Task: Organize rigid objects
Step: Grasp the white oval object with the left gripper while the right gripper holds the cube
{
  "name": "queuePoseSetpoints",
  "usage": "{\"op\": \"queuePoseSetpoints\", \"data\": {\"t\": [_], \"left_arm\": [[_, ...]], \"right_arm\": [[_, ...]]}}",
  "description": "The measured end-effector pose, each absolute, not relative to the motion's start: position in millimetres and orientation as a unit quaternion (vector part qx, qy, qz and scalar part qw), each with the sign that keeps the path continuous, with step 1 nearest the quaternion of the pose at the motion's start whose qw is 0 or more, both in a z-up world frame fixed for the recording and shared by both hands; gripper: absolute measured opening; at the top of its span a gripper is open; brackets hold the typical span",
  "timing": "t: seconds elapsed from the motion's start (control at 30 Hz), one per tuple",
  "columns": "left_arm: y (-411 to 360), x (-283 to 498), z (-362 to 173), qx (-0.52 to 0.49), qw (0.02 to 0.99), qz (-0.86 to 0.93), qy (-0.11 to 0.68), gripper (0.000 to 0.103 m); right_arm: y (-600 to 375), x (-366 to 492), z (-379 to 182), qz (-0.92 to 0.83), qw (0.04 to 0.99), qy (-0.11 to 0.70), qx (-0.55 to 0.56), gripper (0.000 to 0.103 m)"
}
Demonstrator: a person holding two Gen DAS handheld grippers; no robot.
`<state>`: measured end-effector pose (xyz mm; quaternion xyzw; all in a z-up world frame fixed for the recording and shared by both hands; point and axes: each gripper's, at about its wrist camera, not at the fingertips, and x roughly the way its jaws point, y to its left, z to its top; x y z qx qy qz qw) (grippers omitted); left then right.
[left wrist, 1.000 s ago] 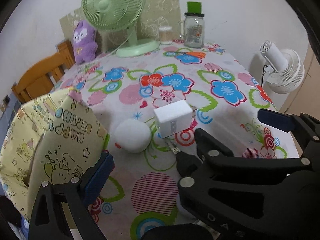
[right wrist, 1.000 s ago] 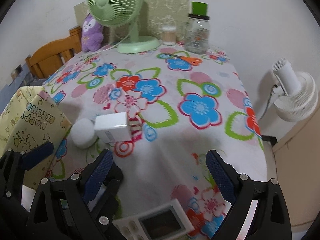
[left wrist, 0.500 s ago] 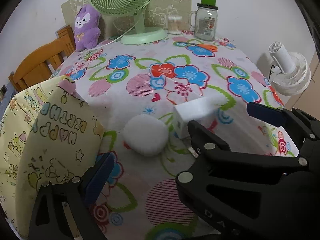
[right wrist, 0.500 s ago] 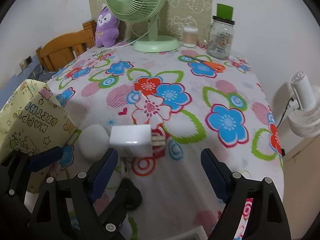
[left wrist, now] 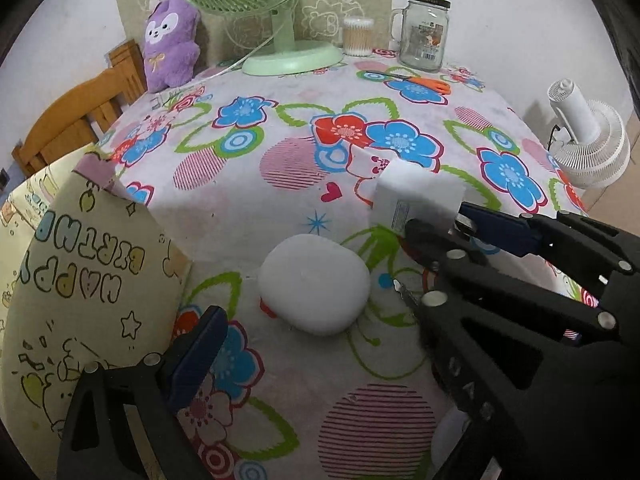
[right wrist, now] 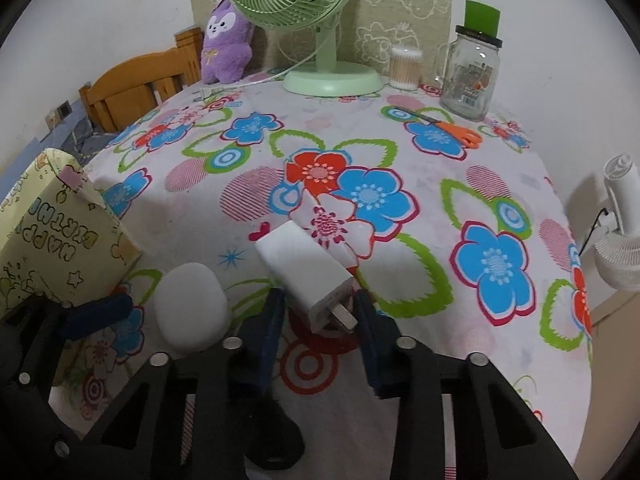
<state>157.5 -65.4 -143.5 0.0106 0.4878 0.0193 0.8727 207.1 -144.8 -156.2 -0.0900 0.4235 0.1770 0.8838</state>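
A white charger plug (right wrist: pixel 306 276) lies on the flowered tablecloth, prongs toward me. My right gripper (right wrist: pixel 318 312) has its blue-padded fingers on both sides of the charger's near end, narrowed around it; contact is unclear. The charger also shows in the left wrist view (left wrist: pixel 418 200), with the right gripper's fingers (left wrist: pixel 496 226) at it. A white rounded case (left wrist: pixel 314 284) lies left of the charger, also in the right wrist view (right wrist: pixel 190 312). My left gripper (left wrist: pixel 312 344) is open and empty, just short of the case. A yellow birthday gift bag (left wrist: pixel 68 280) stands at the left.
At the table's back stand a green fan (right wrist: pixel 320 20), a purple plush (right wrist: pixel 226 42), a cotton-swab tub (right wrist: pixel 405 67) and a glass jar (right wrist: pixel 472 72). Orange scissors (right wrist: pixel 448 128) lie near the jar. A wooden chair (right wrist: pixel 136 88) is left, a white floor fan (right wrist: pixel 618 236) right.
My right gripper moved forward to the charger and narrowed its fingers around it. The left gripper moved closer to the white case. A white device at the near edge left the right wrist view.
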Motion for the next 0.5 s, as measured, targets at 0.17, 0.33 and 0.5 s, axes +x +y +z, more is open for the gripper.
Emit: {"op": "queuePoseSetpoints", "data": {"t": [0.17, 0.33, 0.5], "left_arm": [[-68, 163, -144, 0.028, 0.880, 0.014, 0.475, 0.100], [-71, 171, -144, 0.044, 0.883, 0.014, 0.467, 0.101], [-72, 175, -146, 0.053, 0.887, 0.008, 0.459, 0.098]], "right_arm": [[-149, 208, -156, 0.168, 0.885, 0.426, -0.087, 0.031], [-157, 207, -153, 0.149, 0.890, 0.423, -0.079, 0.031], [-166, 205, -151, 0.135, 0.892, 0.425, -0.075, 0.031]]}}
